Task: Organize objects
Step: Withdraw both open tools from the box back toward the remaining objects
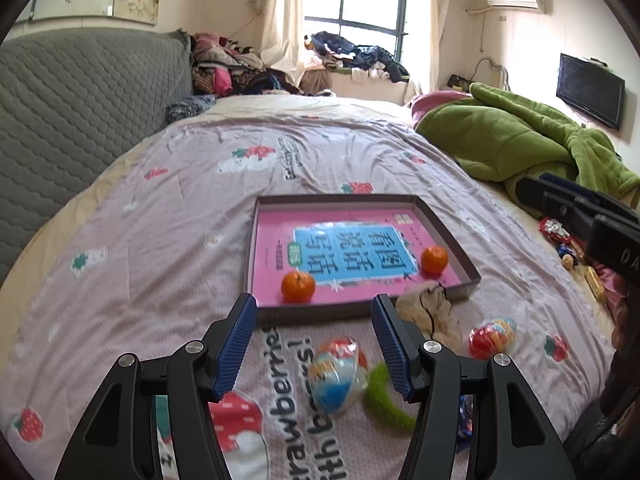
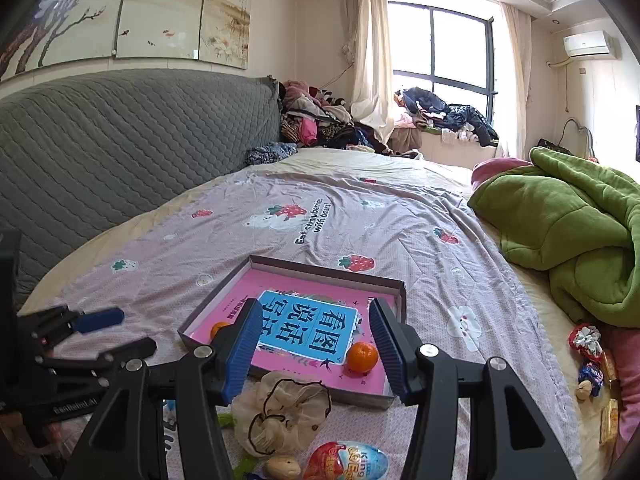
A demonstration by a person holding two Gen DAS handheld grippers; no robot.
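— Hovering both claws over the bed, are you? What are you doing with them?

— I am holding my left claw (image 1: 314, 344) released and empty, jaws spread wide, low above the wrapped toy egg (image 1: 340, 376) lying on the near bedsheet (image 1: 160, 200). My right claw (image 2: 312, 344) is also hanging released, gripping nothing, just above the cream scrunchie (image 2: 280, 412).

— Why there?

— I am judging that the tray (image 1: 452, 236) is serving as the collecting place. Two oranges are already sitting inside it on the pink book (image 1: 272, 240): one orange (image 1: 298, 286) at the near left corner, the other orange (image 1: 434, 259) toward the right. The loose things are lying just outside its near edge, so the claws are waiting beside them.

— Is each camera telling you the same?

— No. The left view is showing a second wrapped egg (image 1: 490, 338) to the right and a green fuzzy band (image 1: 384, 400) beside the first egg. The right view is showing a small beige shell-like piece (image 2: 282, 468) near the egg (image 2: 348, 462), plus a scatter of sweets (image 2: 592, 364) at the far right edge of the bed, under the green blanket (image 2: 568, 224).
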